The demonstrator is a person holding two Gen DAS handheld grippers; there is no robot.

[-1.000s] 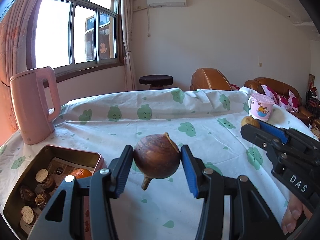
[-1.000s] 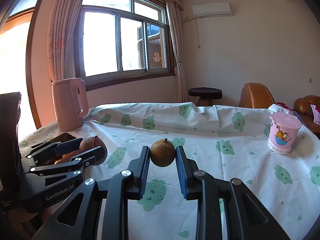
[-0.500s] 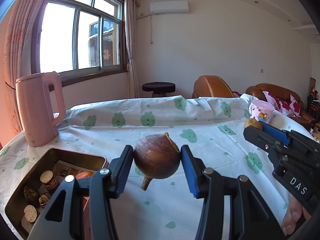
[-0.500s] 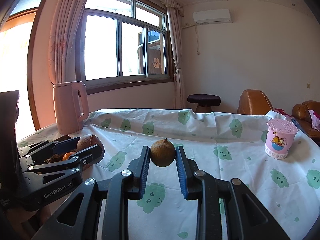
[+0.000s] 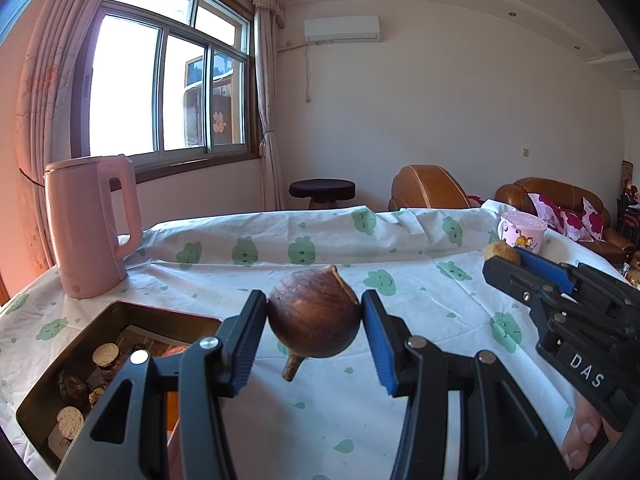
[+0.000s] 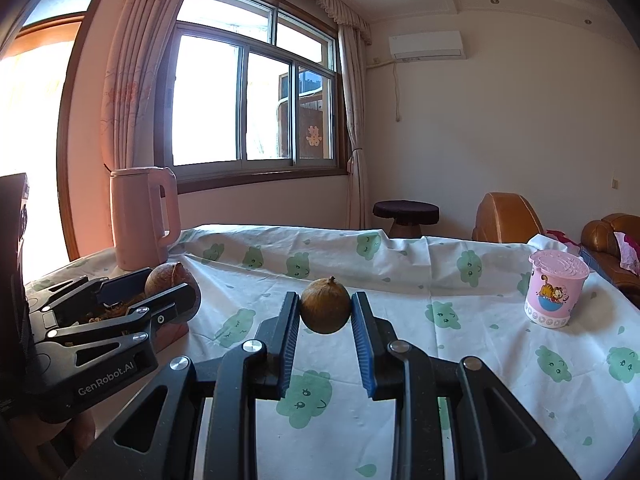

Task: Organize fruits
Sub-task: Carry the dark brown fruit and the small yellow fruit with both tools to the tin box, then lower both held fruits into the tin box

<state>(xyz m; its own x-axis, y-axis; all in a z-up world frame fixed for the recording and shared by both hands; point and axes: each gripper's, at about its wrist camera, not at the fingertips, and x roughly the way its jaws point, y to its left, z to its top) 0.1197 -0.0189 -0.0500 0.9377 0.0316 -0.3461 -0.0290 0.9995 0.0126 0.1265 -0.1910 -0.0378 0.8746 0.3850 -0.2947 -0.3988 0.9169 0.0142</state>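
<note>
My left gripper is shut on a large dark-brown round fruit with a stub stem hanging below, held above the tablecloth just right of a metal tin. The tin holds several small brown pieces and an orange fruit, partly hidden by my fingers. My right gripper is shut on a smaller tan round fruit, held over the cloth. In the right wrist view the left gripper with its brown fruit shows at the left over the tin. In the left wrist view the right gripper shows at the right edge.
A pink kettle stands behind the tin at the table's back left. A pink cartoon cup sits at the right. The tablecloth is white with green prints. Brown sofas and a dark stool lie beyond the table.
Both views have tilted upward a little, so the table and tin sit lower in frame. Both grippers keep their fruits; their grips look the same.
</note>
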